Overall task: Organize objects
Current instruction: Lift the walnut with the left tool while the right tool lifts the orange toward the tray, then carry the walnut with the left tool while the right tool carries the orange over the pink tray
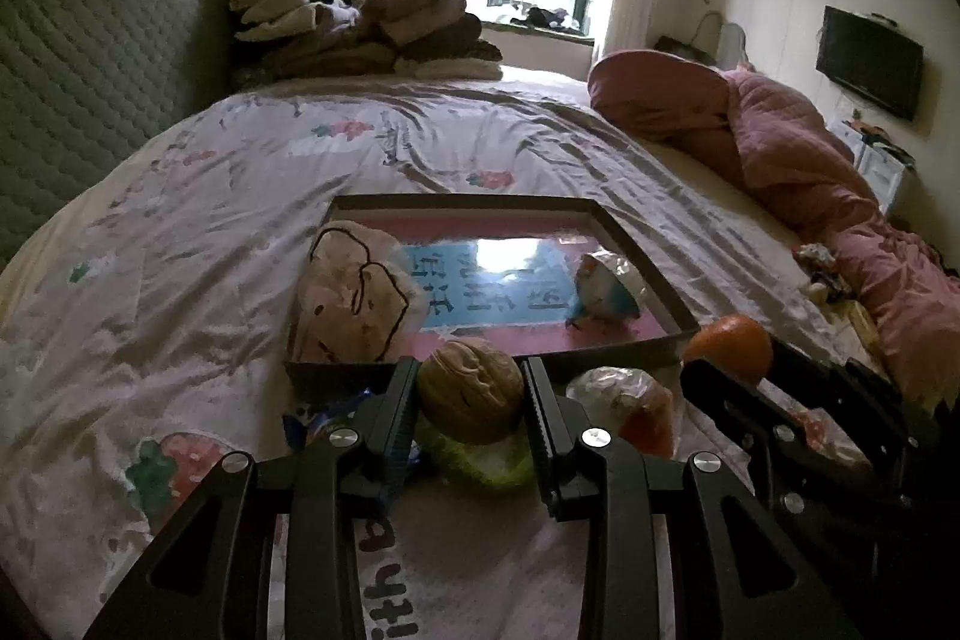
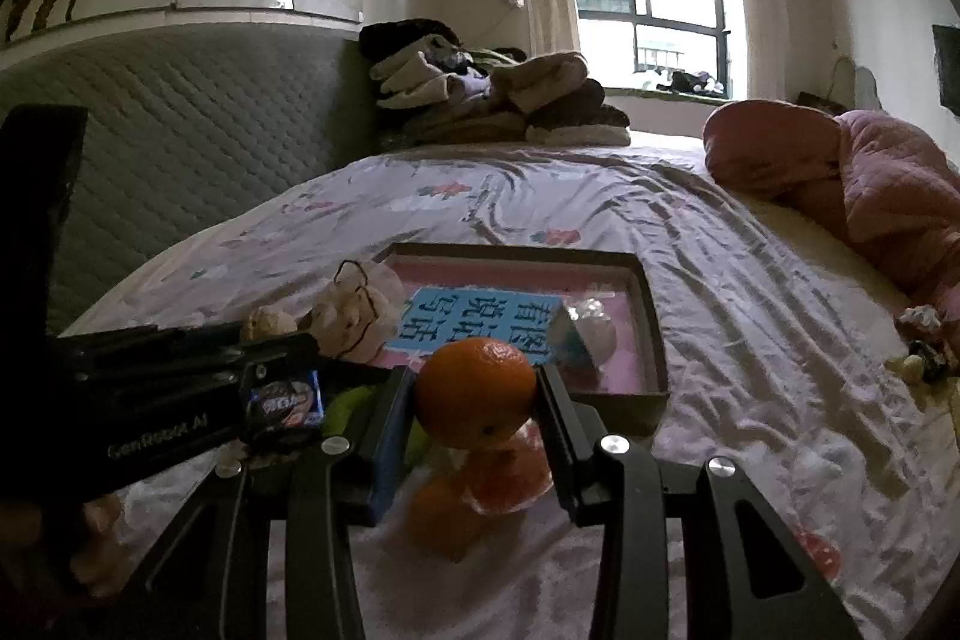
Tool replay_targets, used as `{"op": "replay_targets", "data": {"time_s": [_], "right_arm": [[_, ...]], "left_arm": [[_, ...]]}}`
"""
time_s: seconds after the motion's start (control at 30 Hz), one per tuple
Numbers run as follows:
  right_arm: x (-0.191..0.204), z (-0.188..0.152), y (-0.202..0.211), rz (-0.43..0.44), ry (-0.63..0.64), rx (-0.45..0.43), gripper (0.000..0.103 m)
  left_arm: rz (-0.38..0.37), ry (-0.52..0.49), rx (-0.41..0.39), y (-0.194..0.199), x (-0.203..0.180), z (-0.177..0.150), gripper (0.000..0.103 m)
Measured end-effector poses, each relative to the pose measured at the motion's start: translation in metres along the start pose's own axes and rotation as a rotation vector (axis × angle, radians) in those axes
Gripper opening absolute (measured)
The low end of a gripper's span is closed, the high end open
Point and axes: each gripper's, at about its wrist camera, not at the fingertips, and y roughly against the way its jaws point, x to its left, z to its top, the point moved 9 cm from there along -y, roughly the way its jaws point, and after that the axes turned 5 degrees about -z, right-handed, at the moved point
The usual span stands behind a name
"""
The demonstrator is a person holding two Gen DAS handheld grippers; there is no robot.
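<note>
My left gripper is shut on a brown walnut, held above the bed just short of the tray's near edge. My right gripper is shut on an orange, also near the tray's front edge; the orange shows in the left wrist view. The dark-rimmed tray lies on the bed and holds a cartoon-print bag and a white-blue wrapped snack.
Below the grippers lie a green packet, a wrapped orange item, another orange and a small blue snack pack. A pink quilt lies on the right, folded clothes at the back, a padded headboard on the left.
</note>
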Motion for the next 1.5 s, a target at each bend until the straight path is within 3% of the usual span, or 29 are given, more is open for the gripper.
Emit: {"op": "replay_targets", "data": {"time_s": [0.47,1.0,1.23,1.5], "right_arm": [[-0.007,0.019,-0.006,-0.034,0.02,-0.04,0.041],[-0.006,0.042,-0.027,-0.018,-0.003,-0.017,0.041],[-0.004,0.05,-0.042,-0.027,0.01,0.004,0.041],[0.001,0.075,-0.064,-0.016,0.026,0.001,0.041]], "left_arm": [[0.02,-0.021,-0.073,0.0,0.005,0.024,0.035],[0.008,-0.006,-0.108,-0.007,0.021,0.052,0.035],[0.045,-0.012,-0.107,-0.019,0.029,0.063,0.035],[0.043,0.011,-0.107,-0.03,0.035,0.081,0.035]]}}
